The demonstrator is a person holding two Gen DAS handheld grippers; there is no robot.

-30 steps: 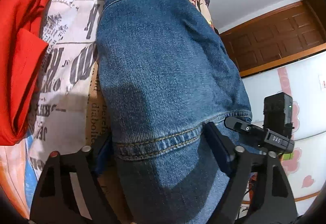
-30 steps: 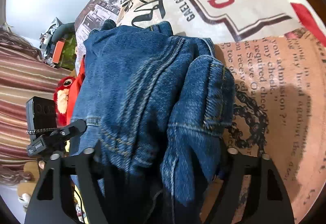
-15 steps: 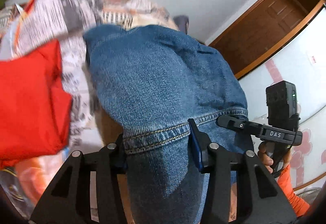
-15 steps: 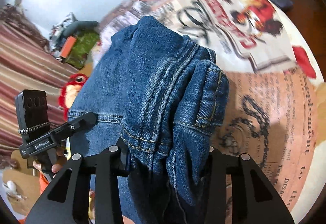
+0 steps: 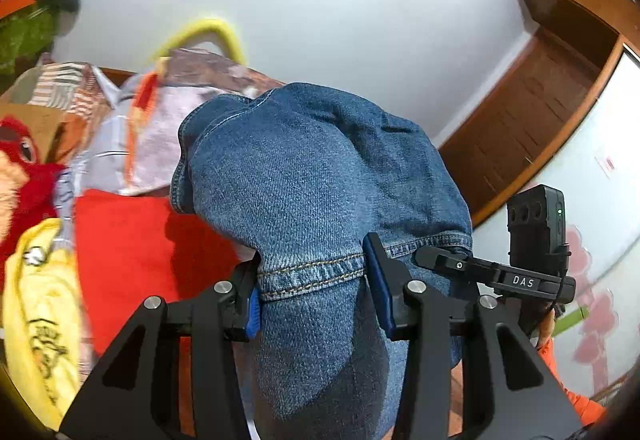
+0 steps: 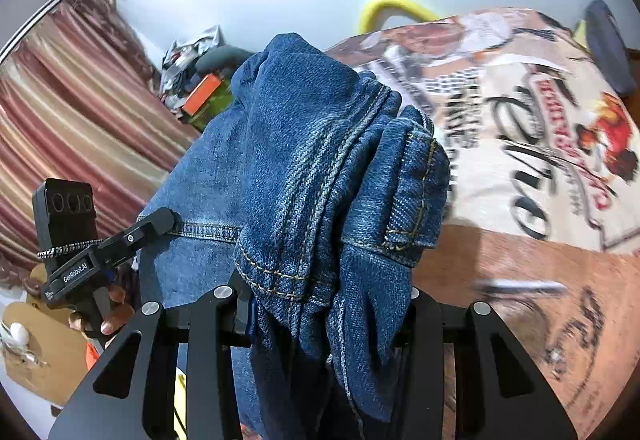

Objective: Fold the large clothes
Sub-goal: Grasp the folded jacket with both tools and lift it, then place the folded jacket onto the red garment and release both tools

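Note:
A blue denim garment (image 5: pixel 312 180) fills the middle of both views, bunched and lifted above the bed. My left gripper (image 5: pixel 312 280) is shut on a stitched hem of the denim. My right gripper (image 6: pixel 324 300) is shut on a thick bunch of the same denim (image 6: pixel 320 160), with seams and a cuff hanging over it. The right gripper's body shows at the right of the left wrist view (image 5: pixel 532 272); the left gripper's body shows at the left of the right wrist view (image 6: pixel 76 240). The garment's lower part is hidden behind the grippers.
A bed cover with newspaper print (image 6: pixel 540 128) lies under and to the right. A red garment (image 5: pixel 132 240) and a yellow garment (image 5: pixel 40 312) lie at the left, by a red plush toy (image 5: pixel 20 160). Striped curtains (image 6: pixel 80 112), wooden door (image 5: pixel 540 112).
Both grippers have closed on the denim and lifted it off the bed. The views have tilted up toward the wall and ceiling.

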